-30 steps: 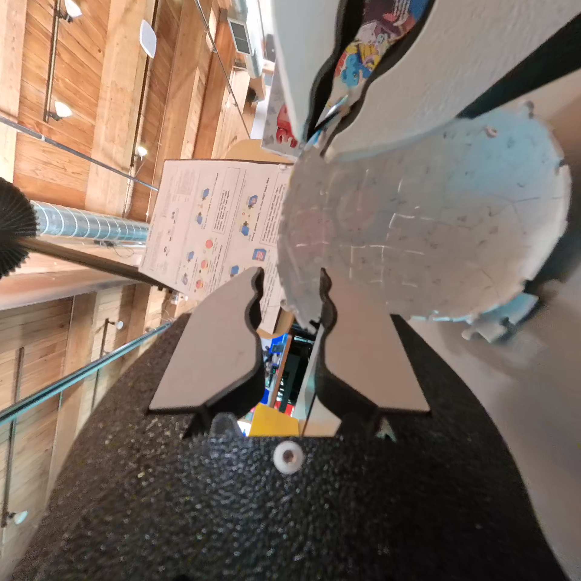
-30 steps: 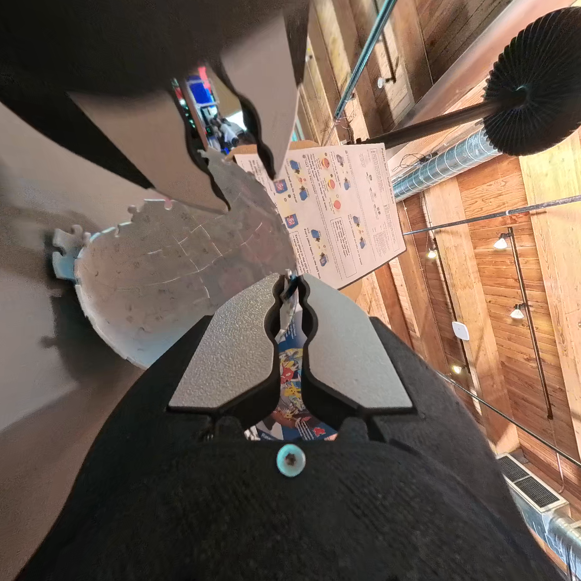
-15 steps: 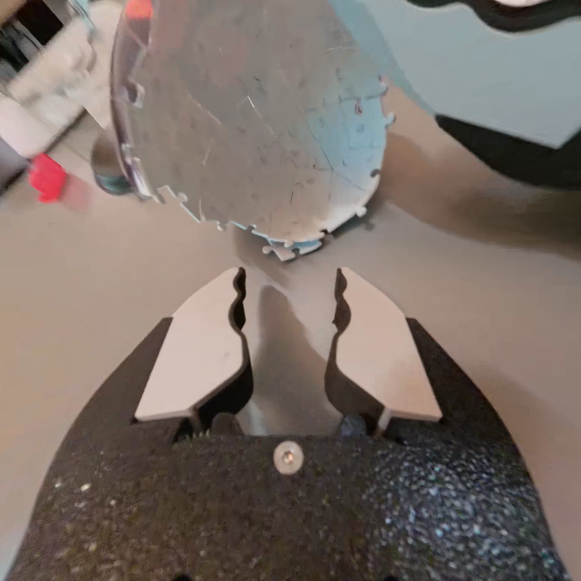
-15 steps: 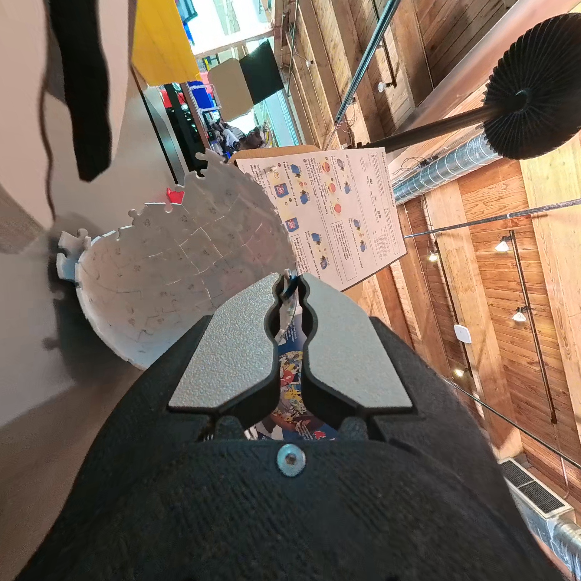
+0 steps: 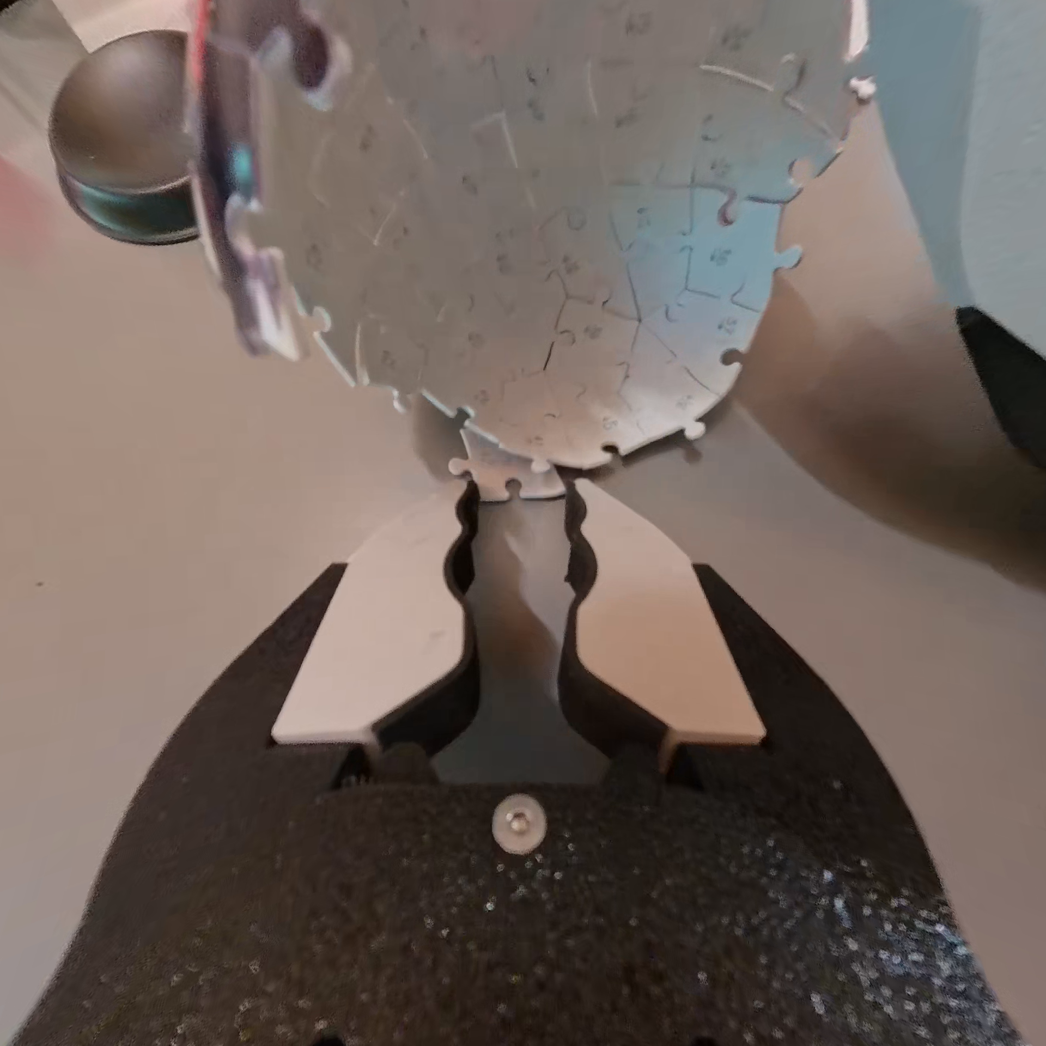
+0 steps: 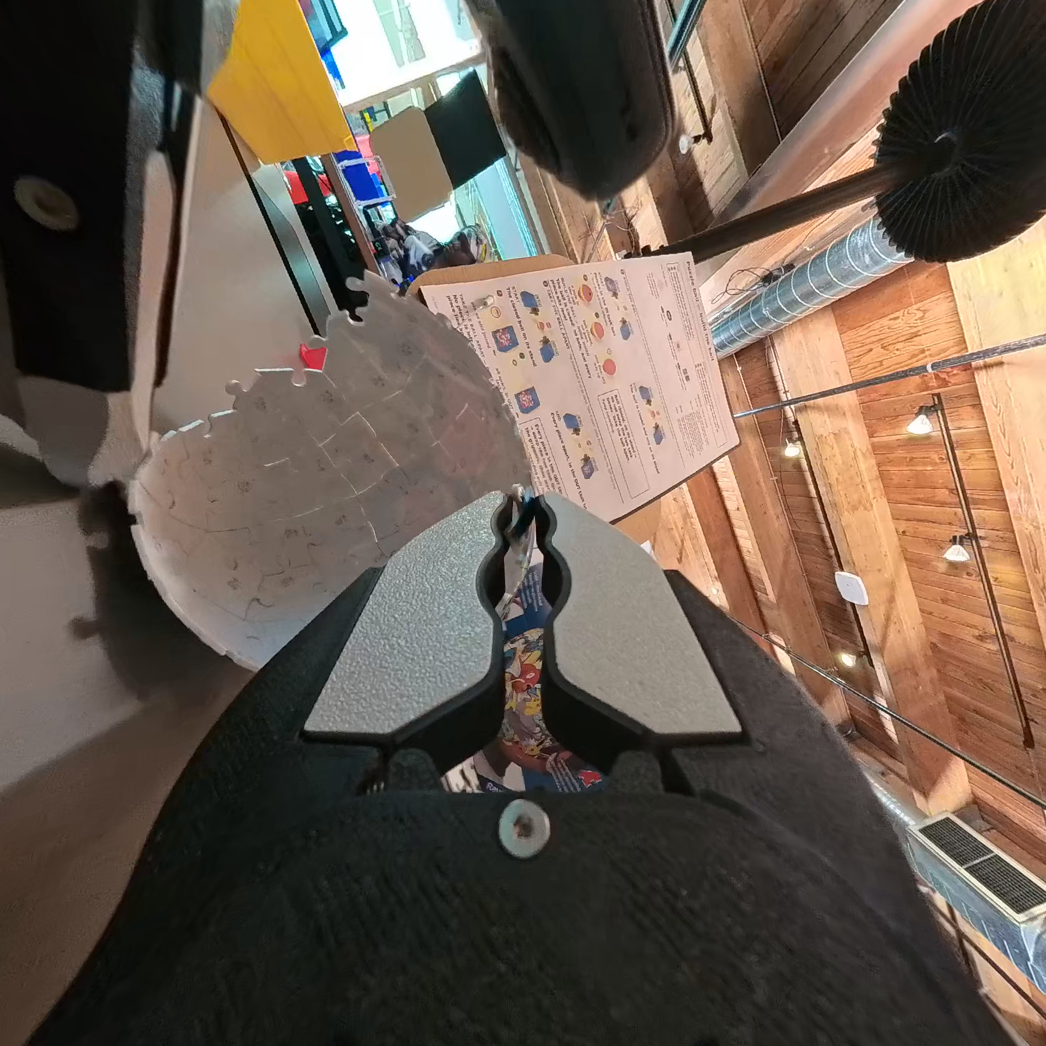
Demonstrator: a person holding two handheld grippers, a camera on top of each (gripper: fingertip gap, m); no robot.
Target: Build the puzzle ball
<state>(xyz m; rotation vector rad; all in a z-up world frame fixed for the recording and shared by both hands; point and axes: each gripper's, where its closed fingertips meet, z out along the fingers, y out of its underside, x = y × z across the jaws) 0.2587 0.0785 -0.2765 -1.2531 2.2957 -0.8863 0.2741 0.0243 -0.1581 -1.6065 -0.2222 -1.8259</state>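
Printed instruction sheet (image 6: 594,385) — text present (not transcribed).

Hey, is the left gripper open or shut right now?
Open. The left gripper shows a clear gap between its fingers, with bare table visible through it and nothing gripped.

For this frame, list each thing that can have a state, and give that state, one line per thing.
Half-built white puzzle ball shell: incomplete, open bowl with jagged tabbed rim, held tilted on edge.
Right gripper: shut on the shell's rim.
Left gripper: open, tips at the shell's lowest protruding piece, not clamping it.
Dark round domed stand: on the table, carrying nothing, partly hidden behind the shell.
Printed instruction sheet: propped upright, unfolded.
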